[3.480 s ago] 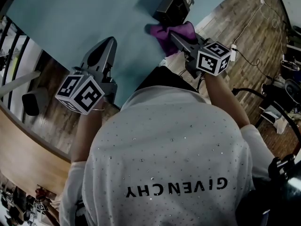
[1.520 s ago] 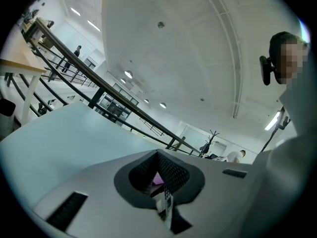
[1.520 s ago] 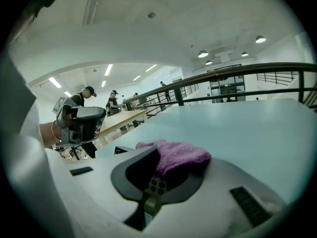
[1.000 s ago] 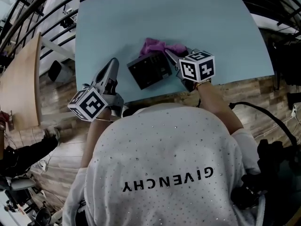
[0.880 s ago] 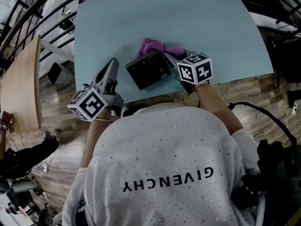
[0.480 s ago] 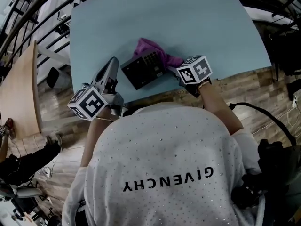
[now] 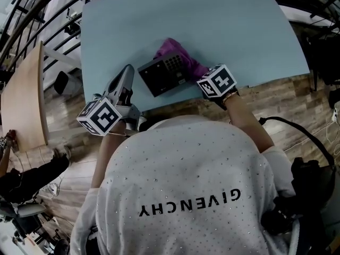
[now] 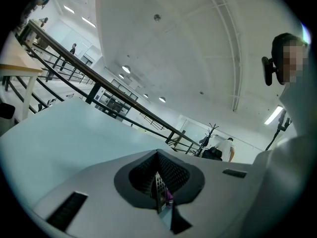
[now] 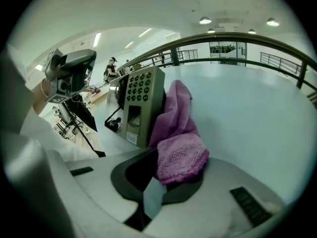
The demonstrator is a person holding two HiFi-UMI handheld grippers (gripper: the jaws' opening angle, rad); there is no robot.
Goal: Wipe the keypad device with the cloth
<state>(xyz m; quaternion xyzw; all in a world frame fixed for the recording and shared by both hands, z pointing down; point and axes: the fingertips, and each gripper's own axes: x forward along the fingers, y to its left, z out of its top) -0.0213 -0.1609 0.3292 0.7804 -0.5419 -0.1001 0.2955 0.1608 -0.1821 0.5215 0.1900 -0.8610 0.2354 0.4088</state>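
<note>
The dark keypad device (image 7: 162,74) lies near the front edge of the light-blue table (image 7: 223,20), with its keys toward its right end. A purple cloth (image 7: 179,56) drapes against its far right side. My right gripper (image 7: 194,71) is shut on the cloth, pressing it to the device. In the right gripper view the cloth (image 9: 179,143) bunches between the jaws, and the keypad device (image 9: 141,103) stands just behind it. My left gripper (image 7: 127,71) rests at the table's front left, a short way left of the device, shut and holding nothing. In the left gripper view only a thin slit shows between its jaws (image 8: 159,201).
The person's back in a white shirt (image 7: 186,190) fills the lower head view and hides the table's near edge. Wooden floor (image 7: 276,94) lies to the right, with a black cable (image 7: 297,134). A wooden tabletop (image 7: 21,100) and railings (image 7: 37,20) stand at the left.
The right gripper has drawn the cloth down along the device's right end, over the keys. The device has shifted slightly left and turned a little. The left gripper has stayed put.
</note>
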